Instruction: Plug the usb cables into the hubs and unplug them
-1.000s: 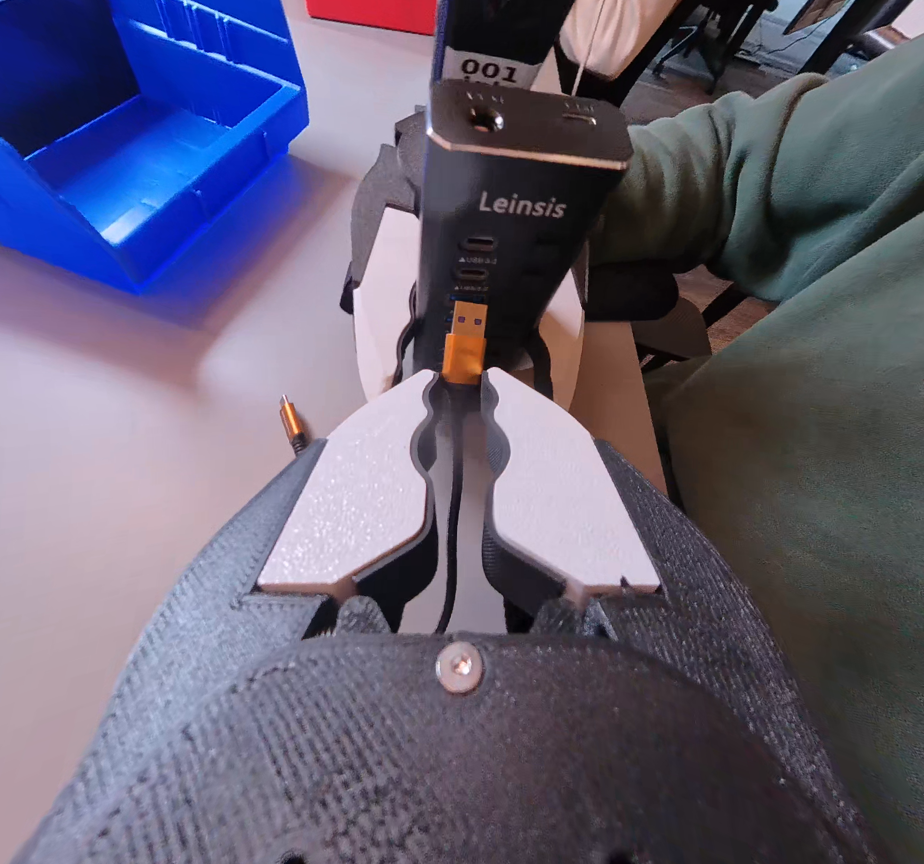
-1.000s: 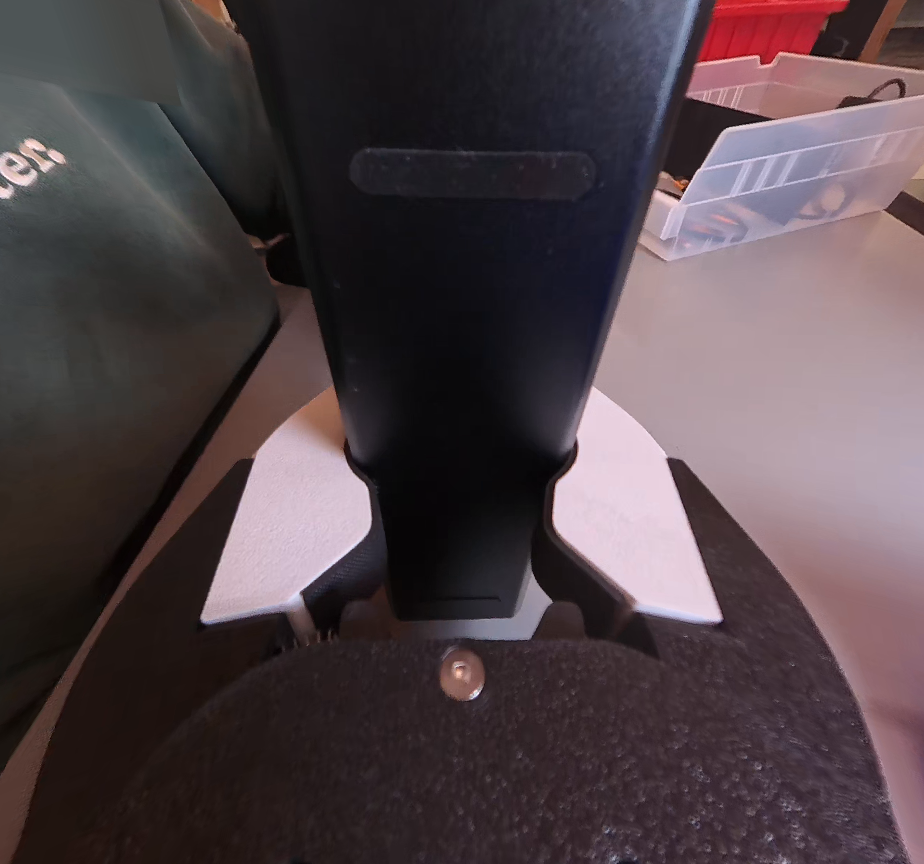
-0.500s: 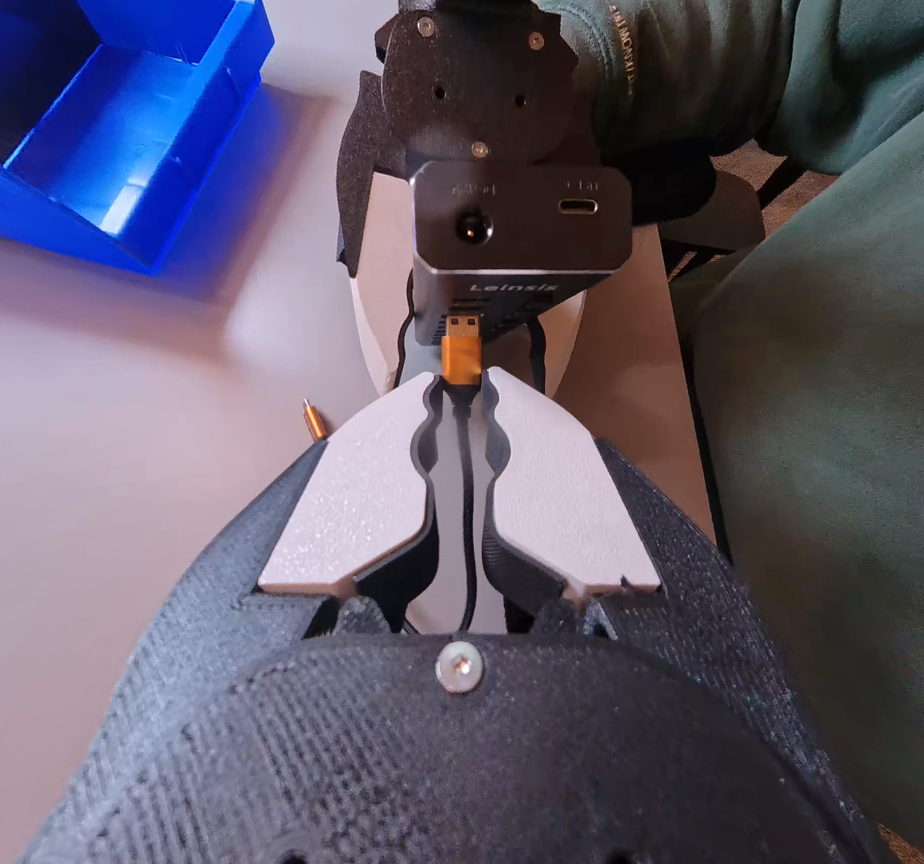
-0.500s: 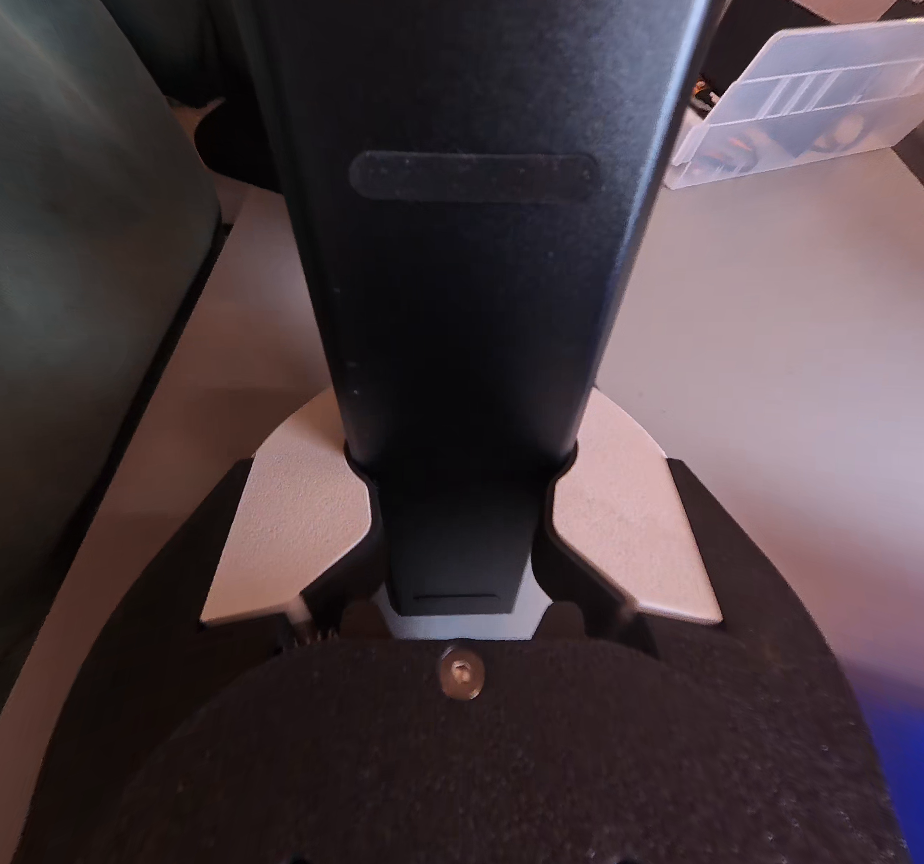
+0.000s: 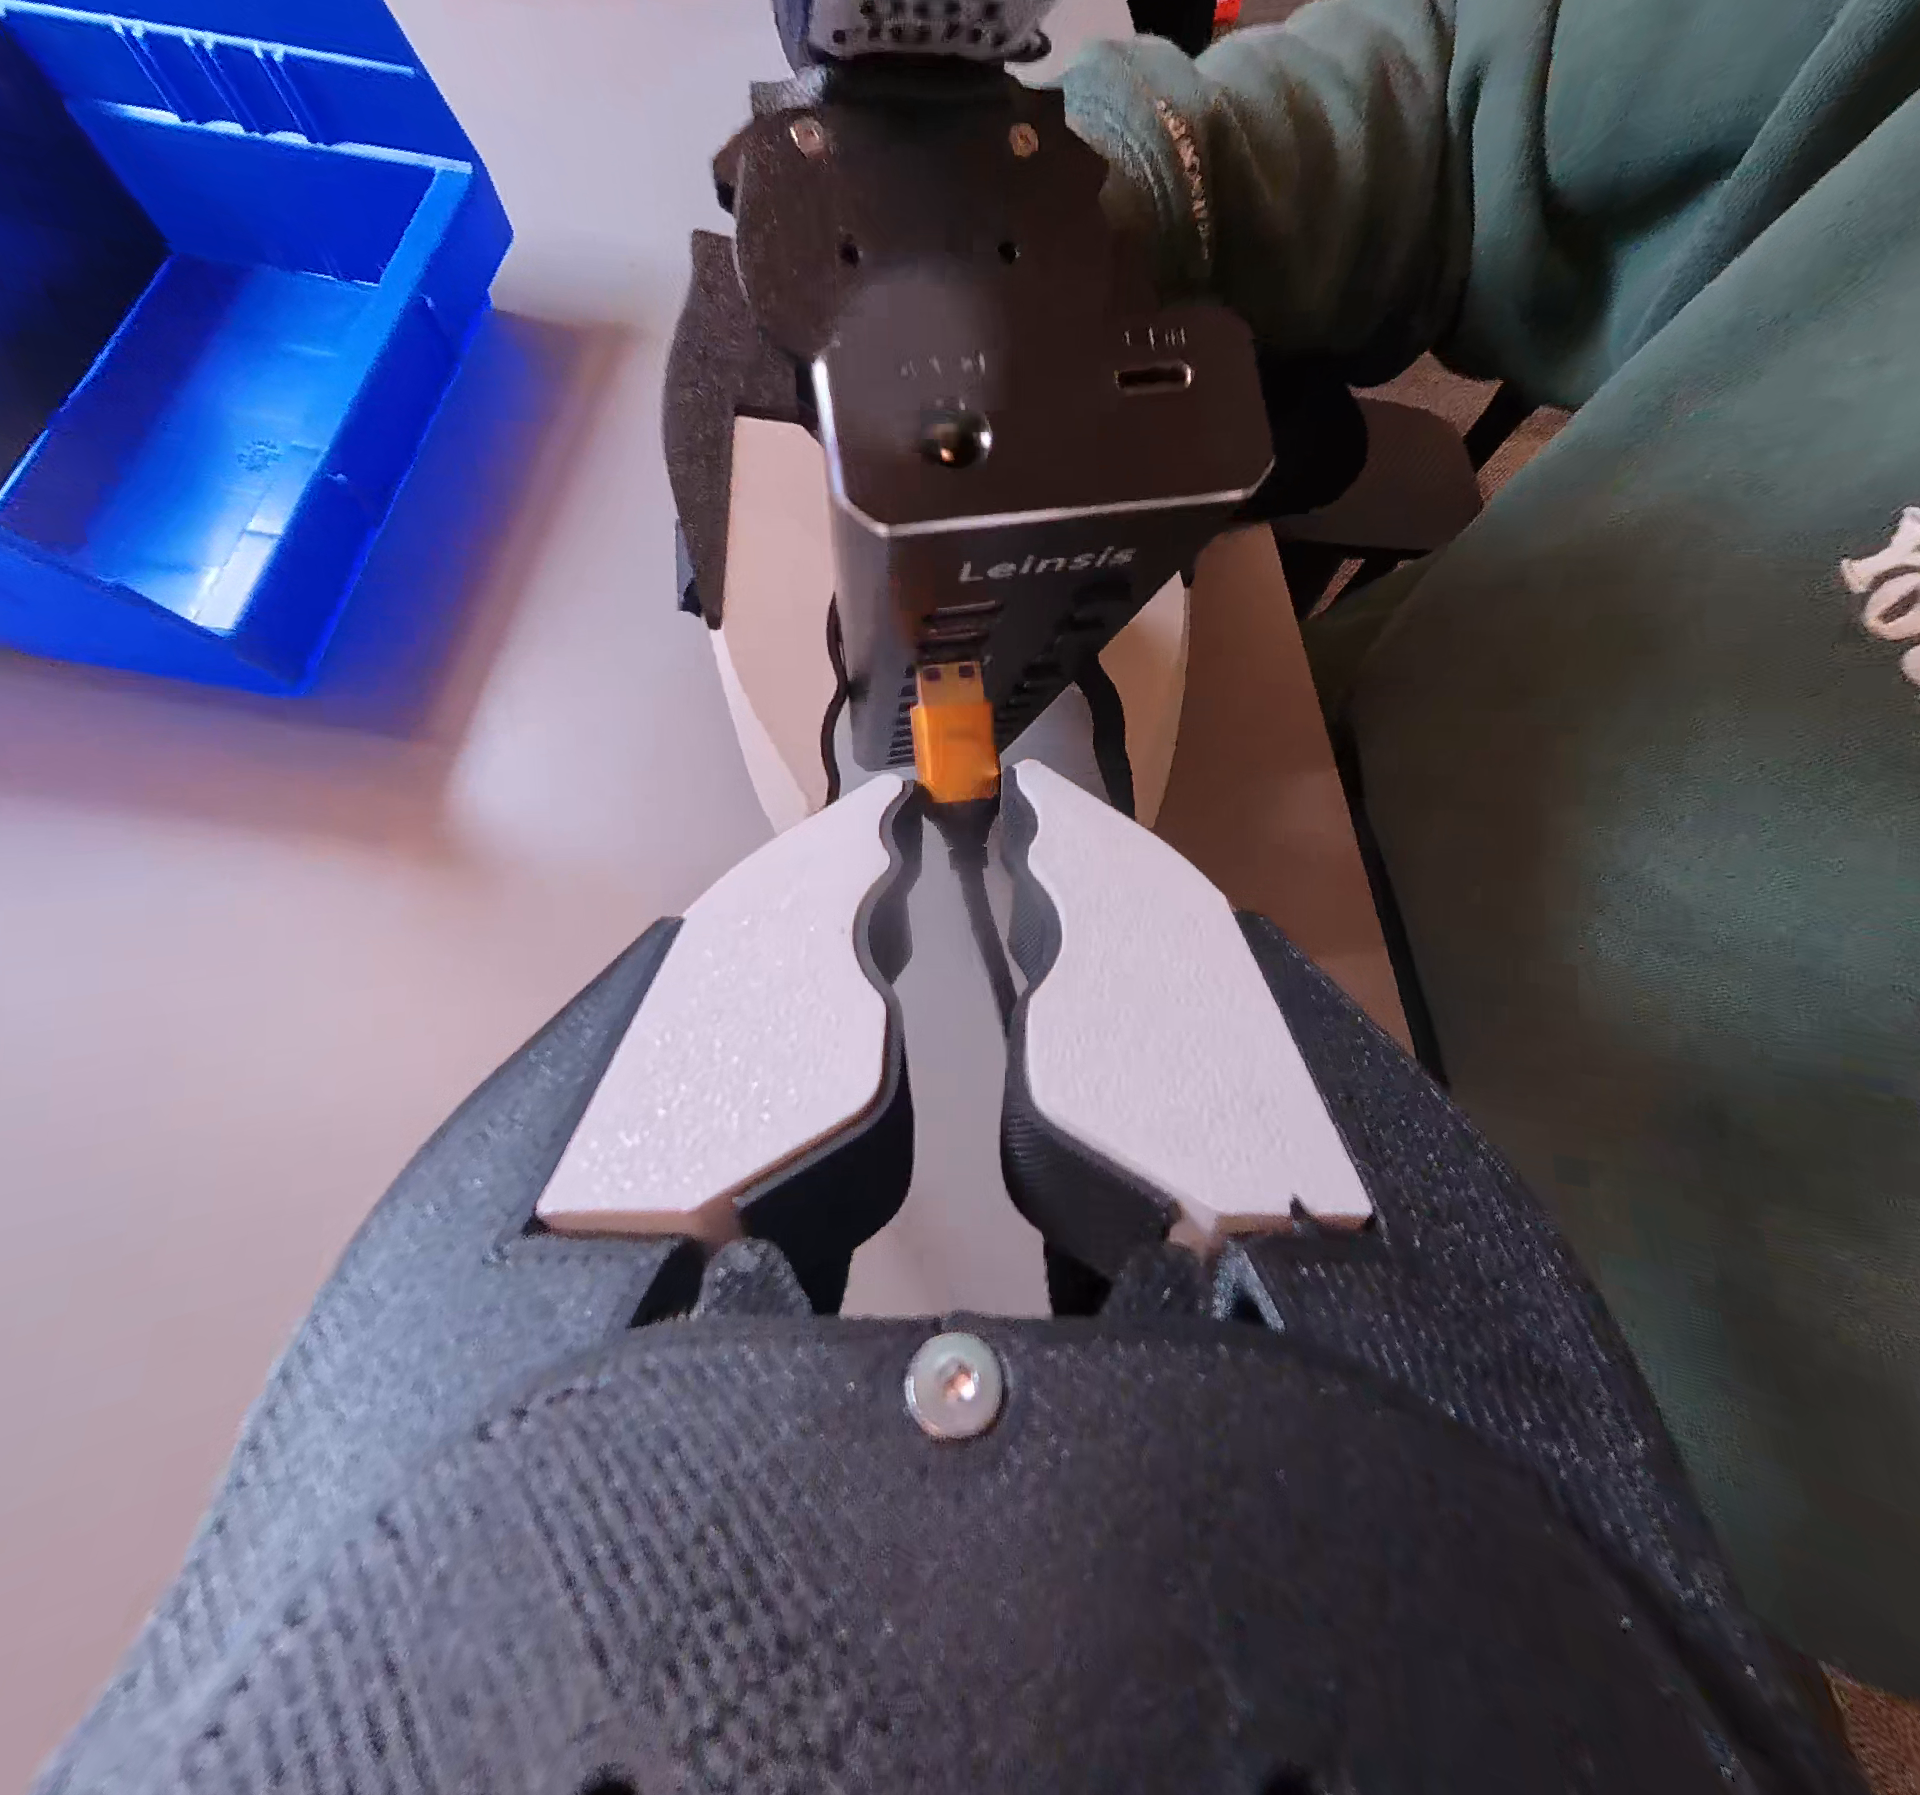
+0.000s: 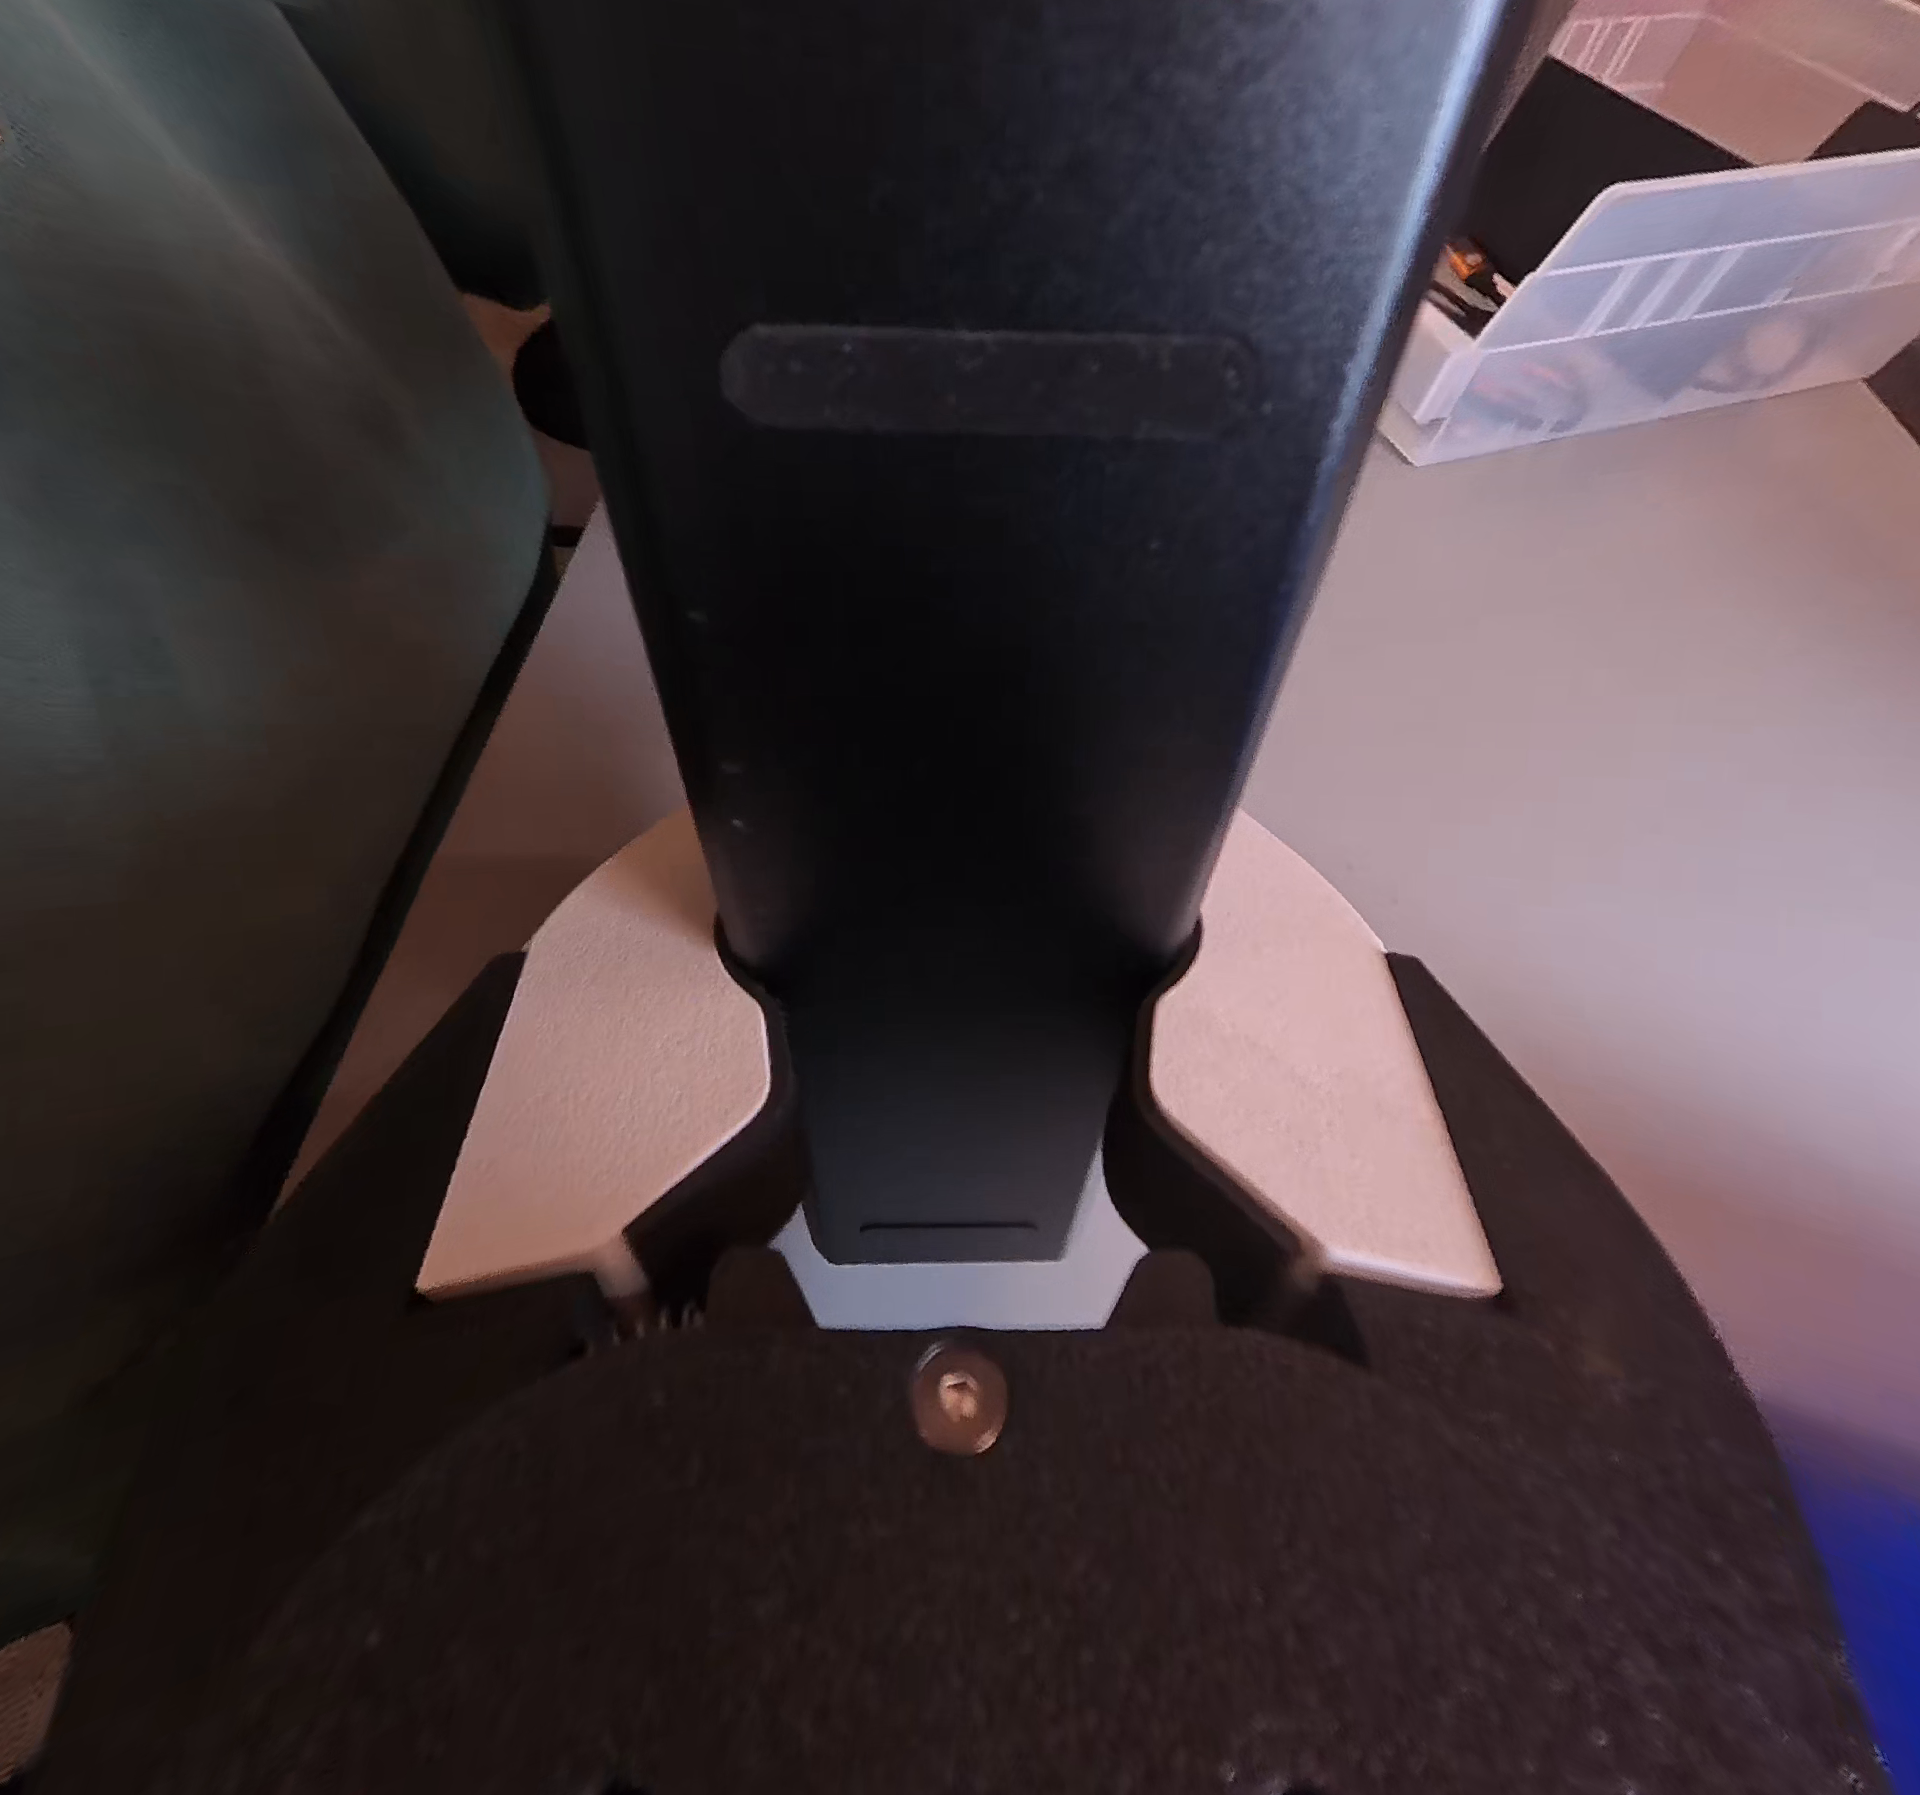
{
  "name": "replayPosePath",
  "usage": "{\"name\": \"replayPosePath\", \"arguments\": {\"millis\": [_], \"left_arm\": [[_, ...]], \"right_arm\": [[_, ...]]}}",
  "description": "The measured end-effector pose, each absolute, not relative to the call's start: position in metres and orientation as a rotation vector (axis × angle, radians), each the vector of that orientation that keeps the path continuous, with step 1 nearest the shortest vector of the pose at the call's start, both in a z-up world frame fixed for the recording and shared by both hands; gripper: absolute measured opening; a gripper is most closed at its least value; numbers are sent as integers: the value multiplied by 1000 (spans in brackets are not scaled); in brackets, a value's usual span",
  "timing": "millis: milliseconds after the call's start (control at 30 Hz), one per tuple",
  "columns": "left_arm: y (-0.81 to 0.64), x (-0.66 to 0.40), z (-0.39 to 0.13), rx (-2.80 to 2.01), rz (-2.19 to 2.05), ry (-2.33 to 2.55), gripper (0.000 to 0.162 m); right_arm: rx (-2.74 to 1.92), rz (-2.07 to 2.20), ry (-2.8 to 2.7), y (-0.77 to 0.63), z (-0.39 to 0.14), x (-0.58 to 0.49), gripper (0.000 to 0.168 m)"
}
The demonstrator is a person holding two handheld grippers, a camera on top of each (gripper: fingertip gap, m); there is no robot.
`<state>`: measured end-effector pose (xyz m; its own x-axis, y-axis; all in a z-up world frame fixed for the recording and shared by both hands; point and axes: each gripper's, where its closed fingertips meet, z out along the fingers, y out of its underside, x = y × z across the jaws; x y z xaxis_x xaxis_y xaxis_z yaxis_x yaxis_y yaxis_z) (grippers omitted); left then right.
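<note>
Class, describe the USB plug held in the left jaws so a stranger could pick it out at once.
Start at the dark grey hub held up in mid-view by the right gripper. At its lower face sits the USB plug, pinched by the left gripper. It alone is bright orange, with a metal tip and black cable.
</note>
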<state>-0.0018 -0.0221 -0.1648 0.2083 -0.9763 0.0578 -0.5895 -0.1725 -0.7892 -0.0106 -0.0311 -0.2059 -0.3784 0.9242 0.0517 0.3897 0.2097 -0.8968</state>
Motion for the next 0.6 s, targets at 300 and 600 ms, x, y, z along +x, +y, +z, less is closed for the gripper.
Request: {"name": "replayPosePath", "arguments": {"millis": [300,600], "left_arm": [[-20,2,-161,-1821,-804,1404,14],[-17,6,-162,-1819,-807,1373,14]], "right_arm": [[-1221,1142,-1870,-32,-207,-13,72],[-1226,1176,-1860,-33,-213,-17,73]]}}
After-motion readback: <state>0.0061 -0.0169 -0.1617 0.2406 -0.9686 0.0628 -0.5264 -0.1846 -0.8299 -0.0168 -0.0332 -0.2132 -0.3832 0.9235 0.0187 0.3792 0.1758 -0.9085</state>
